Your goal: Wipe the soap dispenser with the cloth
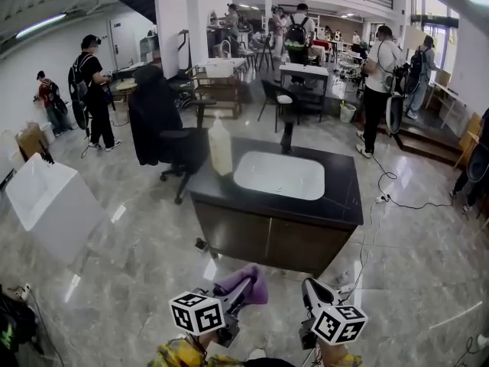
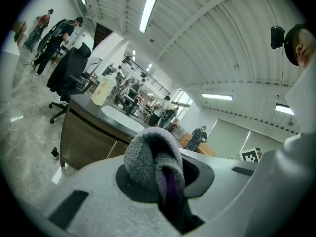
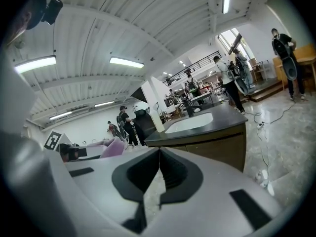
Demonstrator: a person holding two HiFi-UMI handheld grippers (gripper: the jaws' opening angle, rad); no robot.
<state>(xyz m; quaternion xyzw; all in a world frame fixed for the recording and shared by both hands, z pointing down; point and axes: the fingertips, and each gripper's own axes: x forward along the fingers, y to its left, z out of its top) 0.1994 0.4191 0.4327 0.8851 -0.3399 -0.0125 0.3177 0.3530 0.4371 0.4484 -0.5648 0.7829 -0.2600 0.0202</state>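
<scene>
Across the marble floor (image 1: 114, 258), well beyond your fingers, stood the dark counter (image 1: 344, 193), with the soap dispenser (image 1: 220, 147) upright at its left end. On your left gripper (image 2: 165, 181) the fingers were clamped on the purple cloth (image 2: 148, 157); on your right gripper (image 3: 159, 171) they were together, empty.

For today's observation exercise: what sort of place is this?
Probably an open-plan lab or workshop hall, not a bathroom: a vanity cabinet with a sink stands mid-floor, an office chair beside it, work tables behind.
</scene>
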